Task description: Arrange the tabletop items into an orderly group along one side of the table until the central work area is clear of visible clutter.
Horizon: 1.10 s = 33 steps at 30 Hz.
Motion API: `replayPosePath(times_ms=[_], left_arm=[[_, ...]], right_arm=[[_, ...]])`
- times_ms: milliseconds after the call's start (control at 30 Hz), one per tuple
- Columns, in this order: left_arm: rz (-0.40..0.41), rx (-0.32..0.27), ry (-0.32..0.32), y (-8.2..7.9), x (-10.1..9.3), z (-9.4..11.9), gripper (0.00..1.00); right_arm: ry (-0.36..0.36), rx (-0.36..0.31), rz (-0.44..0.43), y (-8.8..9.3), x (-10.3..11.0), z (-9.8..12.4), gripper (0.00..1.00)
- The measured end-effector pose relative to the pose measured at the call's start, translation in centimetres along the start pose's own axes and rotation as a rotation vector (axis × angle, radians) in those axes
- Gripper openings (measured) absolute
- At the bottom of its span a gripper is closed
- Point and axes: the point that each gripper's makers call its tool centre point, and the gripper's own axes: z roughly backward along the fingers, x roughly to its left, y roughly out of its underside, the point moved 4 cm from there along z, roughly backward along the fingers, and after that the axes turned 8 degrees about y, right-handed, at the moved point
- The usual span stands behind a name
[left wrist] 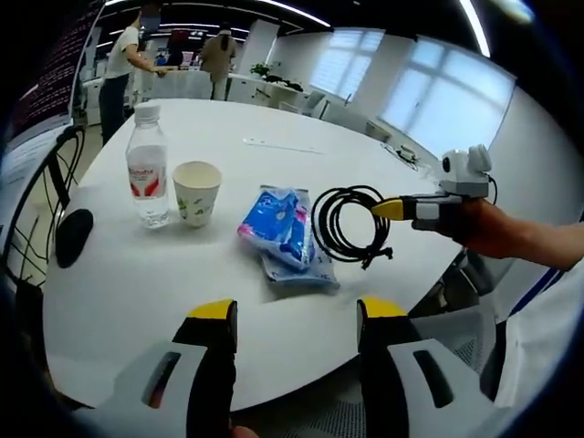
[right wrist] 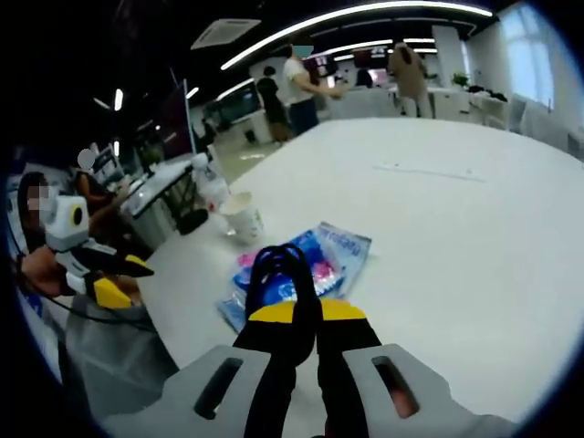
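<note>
A coiled black cable (left wrist: 347,224) hangs from my right gripper (left wrist: 388,209), which comes in from the right and is shut on it. In the right gripper view the jaws (right wrist: 306,312) are closed on the cable (right wrist: 281,272) above the blue snack packets (right wrist: 339,255). The packets (left wrist: 281,233) lie mid-table, just left of the coil. A paper cup (left wrist: 196,192) and a water bottle (left wrist: 148,169) stand further left, side by side. My left gripper (left wrist: 297,315) is open near the table's front edge, holding nothing; it also appears as the left gripper (right wrist: 126,279) off the table.
The round white table (left wrist: 274,119) carries a thin white strip (left wrist: 281,146) at the back. A black chair (left wrist: 64,182) stands at the table's left edge. Several people (left wrist: 123,64) stand at a far counter. The cup (right wrist: 242,217) and bottle (right wrist: 212,187) sit by the table edge.
</note>
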Motion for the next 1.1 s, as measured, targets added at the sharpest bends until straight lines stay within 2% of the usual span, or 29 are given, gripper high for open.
replayPosePath(times_ms=[500,767,1100], left_arm=[[-0.007,0.020,0.013,0.2,-0.4,-0.4,0.52],[-0.013,0.032,0.018,0.2,-0.6,-0.7,0.52],[-0.008,0.038,0.015,0.4,-0.6,-0.8,0.52]], right_arm=[[0.065,-0.033,-0.046,0.1,-2.6,2.1,0.04],[0.108,-0.030,-0.081,1.0,-4.8,2.7,0.04],[0.151,0.017,-0.136,3.3,-7.2,2.8,0.04]])
